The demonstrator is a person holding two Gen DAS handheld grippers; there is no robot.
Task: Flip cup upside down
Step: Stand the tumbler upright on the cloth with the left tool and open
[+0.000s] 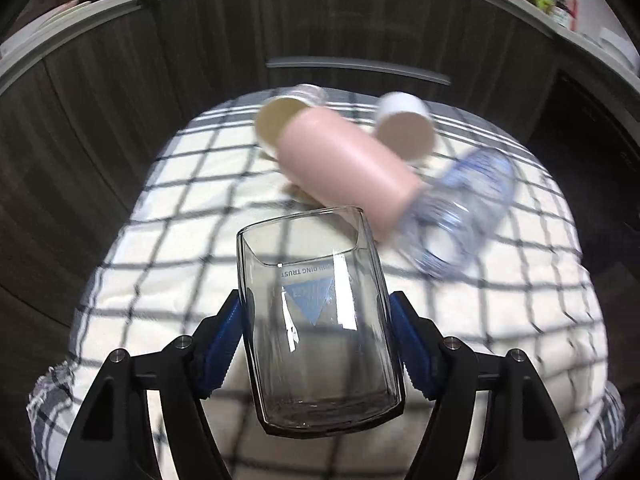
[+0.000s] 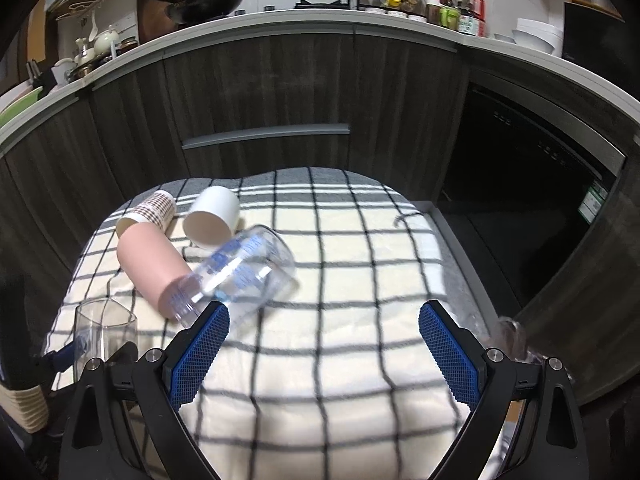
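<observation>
My left gripper [image 1: 316,312] is shut on a clear square-sided glass cup [image 1: 316,320] with a blue triangle logo; its mouth points away from me and its base is toward the camera, held above the checked cloth [image 1: 160,288]. The same cup [image 2: 105,332] shows at the lower left of the right wrist view. My right gripper [image 2: 322,344] is open and empty above the cloth [image 2: 340,280], near its front right part.
A pink cup [image 2: 154,266], a white paper cup [image 2: 212,218], a checked-pattern paper cup [image 2: 150,210] and a clear printed glass [image 2: 244,276] lie on their sides on the cloth. Dark kitchen cabinets [image 2: 260,92] stand behind. A stack of paper cups [image 2: 24,404] is at far left.
</observation>
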